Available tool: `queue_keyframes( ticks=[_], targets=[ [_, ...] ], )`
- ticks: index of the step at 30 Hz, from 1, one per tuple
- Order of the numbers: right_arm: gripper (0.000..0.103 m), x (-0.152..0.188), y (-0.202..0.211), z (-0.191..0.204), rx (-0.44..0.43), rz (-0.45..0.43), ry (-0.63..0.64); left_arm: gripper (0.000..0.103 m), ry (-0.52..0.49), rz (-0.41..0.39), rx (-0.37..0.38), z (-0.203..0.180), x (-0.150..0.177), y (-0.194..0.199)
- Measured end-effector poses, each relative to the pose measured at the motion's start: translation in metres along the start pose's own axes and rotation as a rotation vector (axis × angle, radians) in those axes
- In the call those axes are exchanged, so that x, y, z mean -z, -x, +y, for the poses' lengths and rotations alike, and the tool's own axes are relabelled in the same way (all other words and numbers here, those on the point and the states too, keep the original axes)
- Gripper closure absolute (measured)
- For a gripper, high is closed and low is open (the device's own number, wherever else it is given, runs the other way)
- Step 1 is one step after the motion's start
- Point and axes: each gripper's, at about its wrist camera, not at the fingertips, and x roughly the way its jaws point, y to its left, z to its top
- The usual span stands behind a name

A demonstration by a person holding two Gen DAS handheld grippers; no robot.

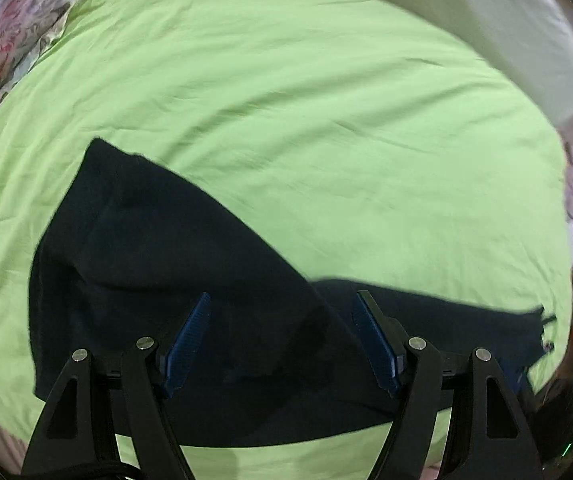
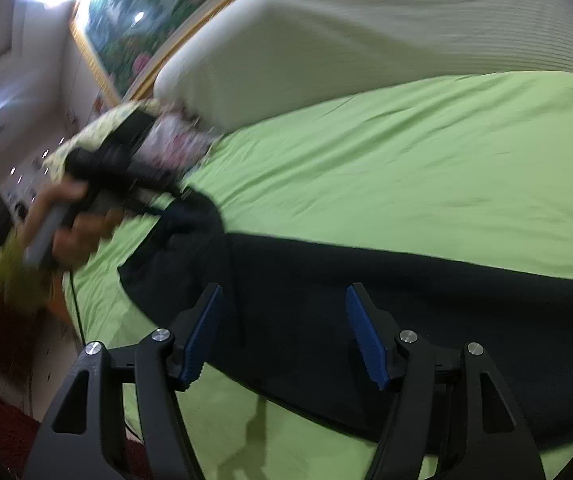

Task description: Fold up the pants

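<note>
- Two grippers hang over the dark pants (image 1: 174, 280), and neither holds cloth: the left gripper (image 1: 282, 340) has its blue pads spread wide with fabric lying under the gap, and the right gripper (image 2: 282, 332) stands just as wide apart above the garment.
- Pants lie on the green bedsheet (image 1: 306, 100), toward its near edge, well short of the white pillow (image 2: 366, 40) at the far side.
- Some folding looks done, as a judgement: in the left wrist view one dark panel lies angled over another, its slanted edge crossing a flatter strip that runs off to the right (a leg laid over, or only a loose flop; too dark to tell).
- Work still left, by my reading: the garment is long and spread across the sheet in the right wrist view, its end nearest the left hand (image 2: 66, 220) bunched and uneven, so squaring the layers and making the crosswise folds remain.
- A neat, compact stack is not yet there.
- Containers: none show in either view (no basket, drawer or box), so nothing can be said of contents.
- Beside the sheet, a floral cloth (image 1: 2, 48) sits at its far-left corner, well apart from the pants.
</note>
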Motion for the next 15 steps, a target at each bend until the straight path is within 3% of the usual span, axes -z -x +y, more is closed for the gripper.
queue_keyframes(
  ticks=[5,10,11,15],
  targets=[
    [0.038,-0.002,-0.045,0.025,-0.062,0.108,0.079,0.030,0.059,0.116,-0.065,0.000,-0.034,-0.029],
    [0.038,0.000,-0.081,0.039,-0.098,0.194,0.108,0.036,0.038,0.198,-0.163,-0.012,-0.043,-0.064],
    [0.038,0.000,-0.090,0.042,-0.100,0.209,0.108,0.039,0.024,0.208,-0.176,-0.015,-0.043,-0.069],
    [0.039,0.006,-0.102,0.046,-0.104,0.242,0.126,0.071,-0.022,0.181,-0.194,-0.014,-0.035,-0.080]
  ],
)
